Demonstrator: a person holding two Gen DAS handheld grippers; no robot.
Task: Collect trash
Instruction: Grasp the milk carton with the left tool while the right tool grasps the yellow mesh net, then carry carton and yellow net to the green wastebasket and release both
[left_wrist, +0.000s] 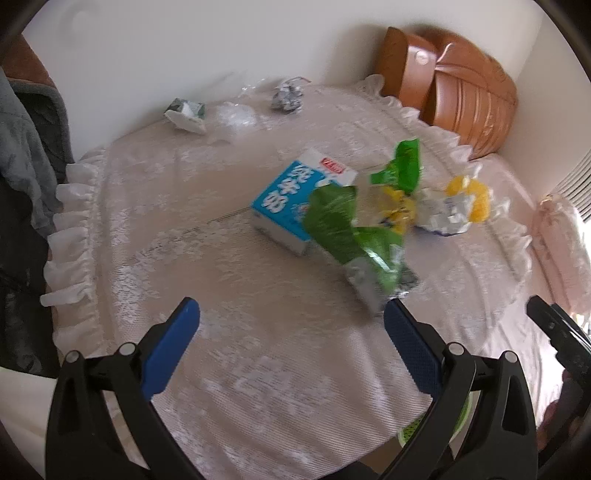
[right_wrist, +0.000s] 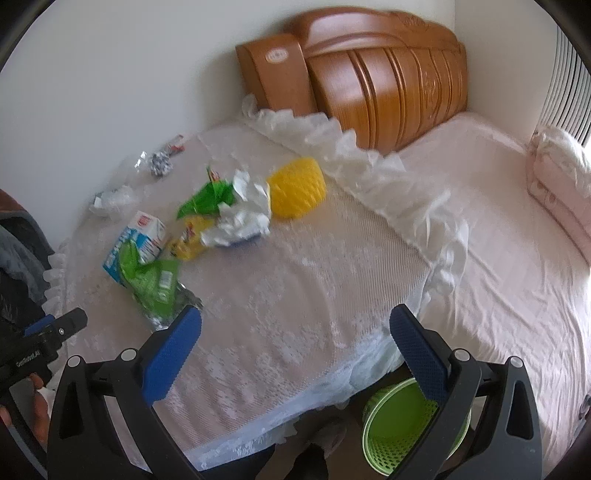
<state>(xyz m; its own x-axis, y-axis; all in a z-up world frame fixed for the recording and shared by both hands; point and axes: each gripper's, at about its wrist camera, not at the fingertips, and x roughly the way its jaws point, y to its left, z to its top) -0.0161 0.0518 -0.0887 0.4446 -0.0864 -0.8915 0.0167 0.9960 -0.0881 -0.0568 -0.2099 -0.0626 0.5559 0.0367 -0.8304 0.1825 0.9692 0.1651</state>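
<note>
Trash lies on a round table with a white lace cloth. A blue and white milk carton lies beside a green snack wrapper. A yellow foam net, crumpled white paper and a yellow wrapper sit further back. My left gripper is open and empty, its right fingertip close to the green wrapper. My right gripper is open and empty above the table's near side.
A green mesh waste basket stands on the floor below the table's near edge. More crumpled wrappers lie by the wall. A bed with a pink sheet and wooden headboard is to the right.
</note>
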